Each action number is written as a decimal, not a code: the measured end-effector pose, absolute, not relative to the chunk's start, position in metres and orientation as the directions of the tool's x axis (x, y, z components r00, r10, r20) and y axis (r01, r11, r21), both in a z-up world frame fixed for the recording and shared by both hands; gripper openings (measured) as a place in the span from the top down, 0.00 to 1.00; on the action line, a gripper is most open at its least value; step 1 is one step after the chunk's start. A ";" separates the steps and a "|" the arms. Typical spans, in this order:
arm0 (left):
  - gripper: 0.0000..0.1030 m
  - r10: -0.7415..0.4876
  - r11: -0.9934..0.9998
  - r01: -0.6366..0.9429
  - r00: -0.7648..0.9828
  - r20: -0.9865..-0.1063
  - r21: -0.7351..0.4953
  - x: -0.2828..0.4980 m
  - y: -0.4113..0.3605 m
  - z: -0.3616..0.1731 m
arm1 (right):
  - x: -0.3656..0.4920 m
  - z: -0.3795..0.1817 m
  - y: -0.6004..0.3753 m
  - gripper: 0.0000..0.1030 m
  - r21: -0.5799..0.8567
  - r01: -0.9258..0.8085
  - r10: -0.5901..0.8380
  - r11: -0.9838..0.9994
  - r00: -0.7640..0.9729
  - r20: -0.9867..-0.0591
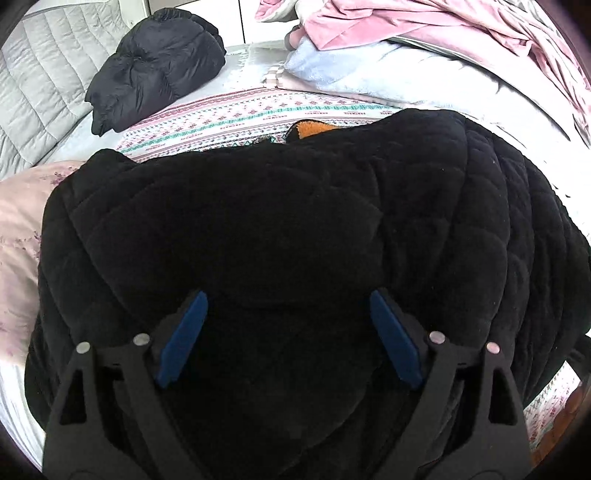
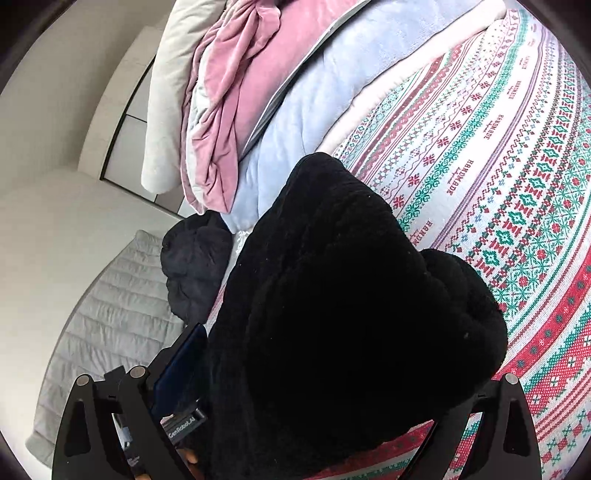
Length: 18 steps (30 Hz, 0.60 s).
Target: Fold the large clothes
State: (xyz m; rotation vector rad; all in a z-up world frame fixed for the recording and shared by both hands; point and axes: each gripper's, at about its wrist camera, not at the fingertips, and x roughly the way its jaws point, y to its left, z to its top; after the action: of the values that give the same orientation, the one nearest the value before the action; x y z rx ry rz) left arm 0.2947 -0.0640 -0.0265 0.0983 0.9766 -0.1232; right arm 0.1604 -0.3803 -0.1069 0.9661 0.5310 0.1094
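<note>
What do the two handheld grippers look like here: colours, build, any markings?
Both are matte black plastic. The left gripper has two triangular cut-out finger arms, round silver pivot pins and blue pads. The right gripper shares that build; one dark blue pad shows, and a black tag below it reads "GenRobot.AI" in white.

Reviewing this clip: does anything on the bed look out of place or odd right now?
One small thing: an orange fuzzy patch pokes out at the far edge of the black quilted coat, probably its lining or something underneath. The pink garment lies crumpled on the folded blankets. Nothing looks spilled or damaged.
</note>
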 end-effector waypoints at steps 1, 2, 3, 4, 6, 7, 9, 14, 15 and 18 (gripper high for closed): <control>0.12 -0.057 0.989 0.146 0.557 -0.828 0.030 0.293 -0.064 -0.026 | 0.159 -0.106 -0.379 0.10 0.800 0.144 0.313 0.582 0.869 -0.384; 0.12 -0.054 0.989 0.144 0.561 -0.826 0.034 0.292 -0.065 -0.026 | 0.158 -0.105 -0.378 0.14 0.792 0.146 0.304 0.592 0.871 -0.387; 0.12 -0.050 0.989 0.143 0.565 -0.824 0.038 0.290 -0.066 -0.026 | 0.158 -0.103 -0.376 0.26 0.784 0.148 0.292 0.602 0.874 -0.389; 0.12 -0.044 0.989 0.142 0.569 -0.821 0.045 0.289 -0.066 -0.026 | 0.154 -0.099 -0.376 0.36 0.774 0.147 0.278 0.616 0.879 -0.388; 0.12 -0.038 0.989 0.140 0.573 -0.818 0.052 0.286 -0.068 -0.025 | 0.152 -0.095 -0.375 0.42 0.768 0.139 0.275 0.625 0.881 -0.384; 0.12 -0.037 0.989 0.139 0.574 -0.818 0.053 0.285 -0.068 -0.025 | 0.152 -0.092 -0.373 0.46 0.765 0.137 0.272 0.630 0.883 -0.382; 0.12 -0.037 0.989 0.139 0.577 -0.816 0.054 0.284 -0.068 -0.025 | 0.149 -0.086 -0.367 0.54 0.751 0.130 0.257 0.648 0.890 -0.376; 0.12 -0.048 0.989 0.143 0.581 -0.813 0.044 0.283 -0.064 -0.024 | 0.149 -0.053 -0.340 0.63 0.675 0.057 0.229 0.735 0.917 -0.326; 0.12 -0.058 0.989 0.145 0.579 -0.813 0.032 0.283 -0.062 -0.025 | 0.146 -0.044 -0.332 0.64 0.651 0.031 0.228 0.758 0.923 -0.310; 0.13 -0.084 0.989 0.148 0.571 -0.816 0.001 0.284 -0.056 -0.025 | 0.139 -0.024 -0.304 0.65 0.565 -0.024 0.218 0.825 0.935 -0.278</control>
State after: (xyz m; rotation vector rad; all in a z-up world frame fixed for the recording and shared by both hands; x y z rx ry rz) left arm 0.2836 -0.0561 -0.0249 0.0721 0.9534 -0.1364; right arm 0.1386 -0.3045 -0.0242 0.5892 0.3421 0.1315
